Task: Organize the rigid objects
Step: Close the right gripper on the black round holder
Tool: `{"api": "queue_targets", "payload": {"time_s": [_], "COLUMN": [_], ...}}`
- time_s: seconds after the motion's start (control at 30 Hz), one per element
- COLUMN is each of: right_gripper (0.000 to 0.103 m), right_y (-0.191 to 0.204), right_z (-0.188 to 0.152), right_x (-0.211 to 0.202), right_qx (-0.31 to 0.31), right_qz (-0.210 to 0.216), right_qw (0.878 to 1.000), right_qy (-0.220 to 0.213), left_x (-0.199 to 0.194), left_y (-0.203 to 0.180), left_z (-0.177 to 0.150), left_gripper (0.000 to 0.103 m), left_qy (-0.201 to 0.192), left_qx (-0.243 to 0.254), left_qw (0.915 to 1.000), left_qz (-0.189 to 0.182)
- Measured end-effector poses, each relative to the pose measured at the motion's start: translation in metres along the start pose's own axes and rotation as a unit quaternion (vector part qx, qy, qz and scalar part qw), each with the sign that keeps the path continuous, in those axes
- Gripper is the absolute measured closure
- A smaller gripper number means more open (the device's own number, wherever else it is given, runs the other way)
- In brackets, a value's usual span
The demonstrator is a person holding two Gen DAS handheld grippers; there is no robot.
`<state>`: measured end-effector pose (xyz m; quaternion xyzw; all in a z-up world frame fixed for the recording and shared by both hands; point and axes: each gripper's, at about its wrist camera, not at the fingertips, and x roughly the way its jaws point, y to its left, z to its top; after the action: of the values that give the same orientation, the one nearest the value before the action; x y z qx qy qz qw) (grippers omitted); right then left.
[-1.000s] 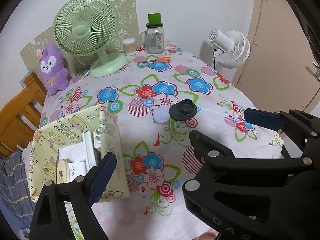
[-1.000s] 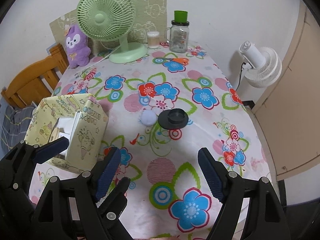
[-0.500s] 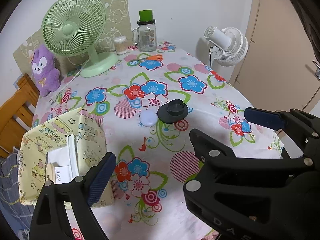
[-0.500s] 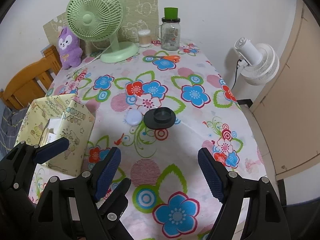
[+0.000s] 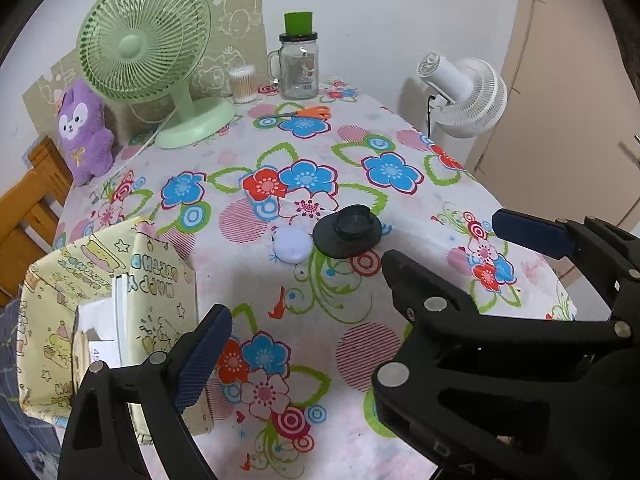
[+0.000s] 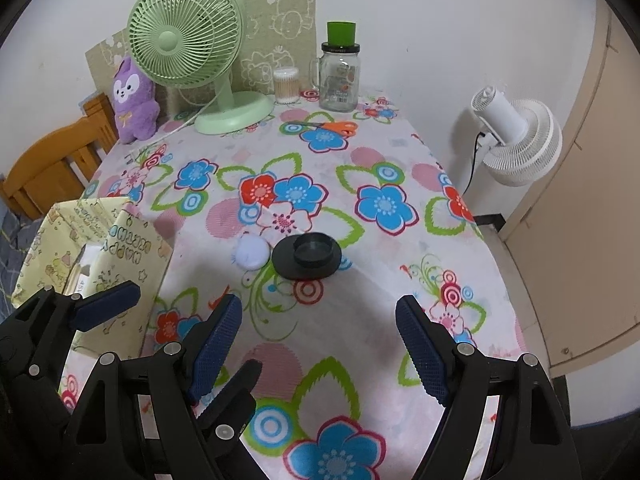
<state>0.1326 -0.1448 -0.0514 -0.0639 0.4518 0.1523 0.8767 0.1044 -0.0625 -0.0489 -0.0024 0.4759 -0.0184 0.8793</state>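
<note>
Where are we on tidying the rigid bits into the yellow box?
Done: the yellow box already holds some white items. In hand: nothing; the left gripper and right gripper are both open and empty. Left: the black round base and the white puck beside it, both on the tablecloth.

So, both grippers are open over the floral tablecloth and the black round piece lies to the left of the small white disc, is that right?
Not quite: in the right wrist view the black round piece lies to the right of the small white disc. The rest holds: the left gripper and right gripper are open over the floral tablecloth.
</note>
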Motion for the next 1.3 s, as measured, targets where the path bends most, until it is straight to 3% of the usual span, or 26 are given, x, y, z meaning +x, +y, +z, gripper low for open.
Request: {"api": "queue_targets", "payload": {"time_s": [0.67,1.07,1.3], "right_gripper": [0.021,0.021,0.025], "right_y": [-0.010,-0.009,-0.008], "right_z": [0.010,0.019,0.023], "right_x": [0.066,0.097,0.115], "right_qx": [-0.013,-0.024,-0.022], "right_qz": [0.033,0.037,0.032], "right_qw": [0.999,0.998,0.998], "right_qy": [0.031,0.040,0.046], "left_x": [0.059,0.087,0.100], "left_y": [0.011,0.021,0.026], "left_z": [0.009,0.015,0.018], "left_gripper": [0.008,0.008,0.008], "left_qy": [0.023,0.031,0.038], "left_qx": [-0.028,-0.045,-0.057], "left_qw": [0.9990,0.9970,0.9961], "left_qz": [0.026,0.056,0.055]}}
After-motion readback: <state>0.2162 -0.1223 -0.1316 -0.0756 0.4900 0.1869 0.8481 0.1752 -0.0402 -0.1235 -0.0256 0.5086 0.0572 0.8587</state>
